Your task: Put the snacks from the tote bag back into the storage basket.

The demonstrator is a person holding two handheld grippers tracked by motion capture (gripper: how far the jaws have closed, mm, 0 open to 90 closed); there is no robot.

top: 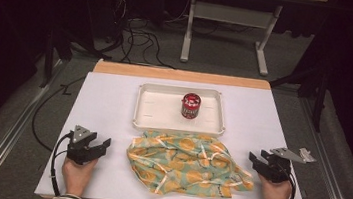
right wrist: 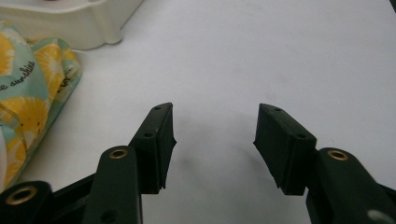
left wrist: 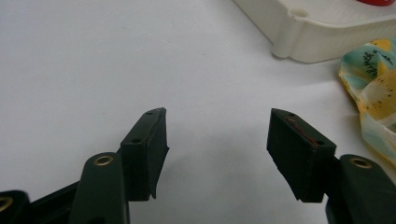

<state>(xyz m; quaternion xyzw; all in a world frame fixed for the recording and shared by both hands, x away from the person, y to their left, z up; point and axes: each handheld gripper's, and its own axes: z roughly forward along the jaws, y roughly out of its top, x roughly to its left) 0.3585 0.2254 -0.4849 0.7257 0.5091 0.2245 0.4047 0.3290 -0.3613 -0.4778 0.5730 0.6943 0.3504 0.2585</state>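
So the biggest thing here is the white-covered tabletop with a wooden edge [top: 113, 107], and both tools sit on it near the person's side. Between the two of them lies a crumpled teal cloth printed with yellow lemons [top: 187, 163], just to the inner side of each one and not touching either. In the left gripper view the cloth peeks in at the right edge [left wrist: 373, 93], in the right gripper view at the left edge [right wrist: 32, 93].

Ahead of the cloth, farther out from both tools, there's a shallow cream plastic rectangular tray [top: 153, 108] with its near rim just beside the fabric. Standing upright inside it, toward the right-hand tool's side, is a small red cylindrical tin with a printed label [top: 191, 105].

The left hand-held gripper [top: 101, 147] has its jaws spread apart over bare tabletop, nothing between them. Same deal with the right hand-held gripper [top: 257, 161]: jaws apart, holding nothing. Each one is gripped by a hand in a striped sleeve.
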